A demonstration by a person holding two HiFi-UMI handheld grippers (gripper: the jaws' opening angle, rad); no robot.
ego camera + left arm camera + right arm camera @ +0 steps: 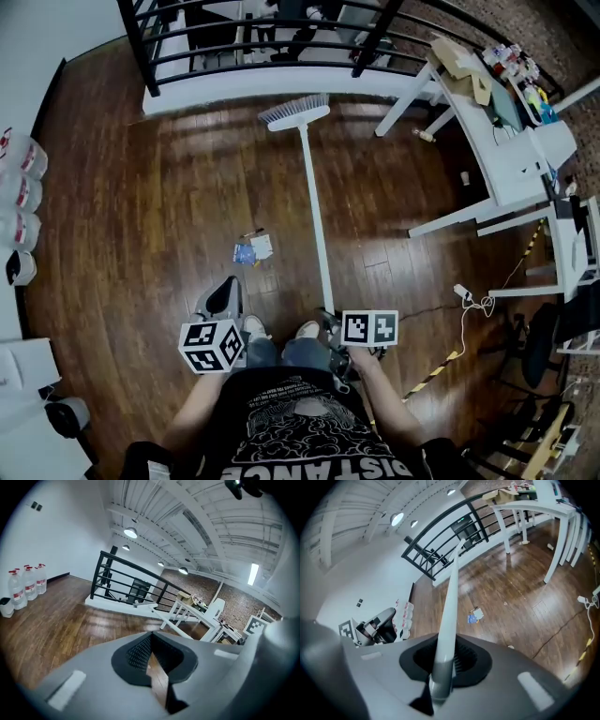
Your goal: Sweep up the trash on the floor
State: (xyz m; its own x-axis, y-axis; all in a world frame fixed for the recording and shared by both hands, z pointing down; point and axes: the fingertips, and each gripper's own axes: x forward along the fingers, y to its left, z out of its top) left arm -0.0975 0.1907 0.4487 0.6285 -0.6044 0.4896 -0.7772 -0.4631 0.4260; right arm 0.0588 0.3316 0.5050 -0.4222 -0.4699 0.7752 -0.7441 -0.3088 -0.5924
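- Pinching the broom handle: right gripper has its jaws clamped on the near end of the pole, seen clearly in the right gripper view.
- Left gripper has its jaw tips pressed together with nothing between them; only floor shows through the sliver behind. It points out over the room, off the broom.
- Broom slants away from the person, bristle head down on the wood floor near the black railing.
- Trash, a small blue-and-white paper pile, lies left of the pole, between broom head and feet; also in the right gripper view.
- Handling guess: pole looks stiff, light and smooth, so one end pinch may let it twist or slip.
- Better hold: left gripper partway down the pole, for leverage.
- Paper scraps look light; fast strokes may scatter them.
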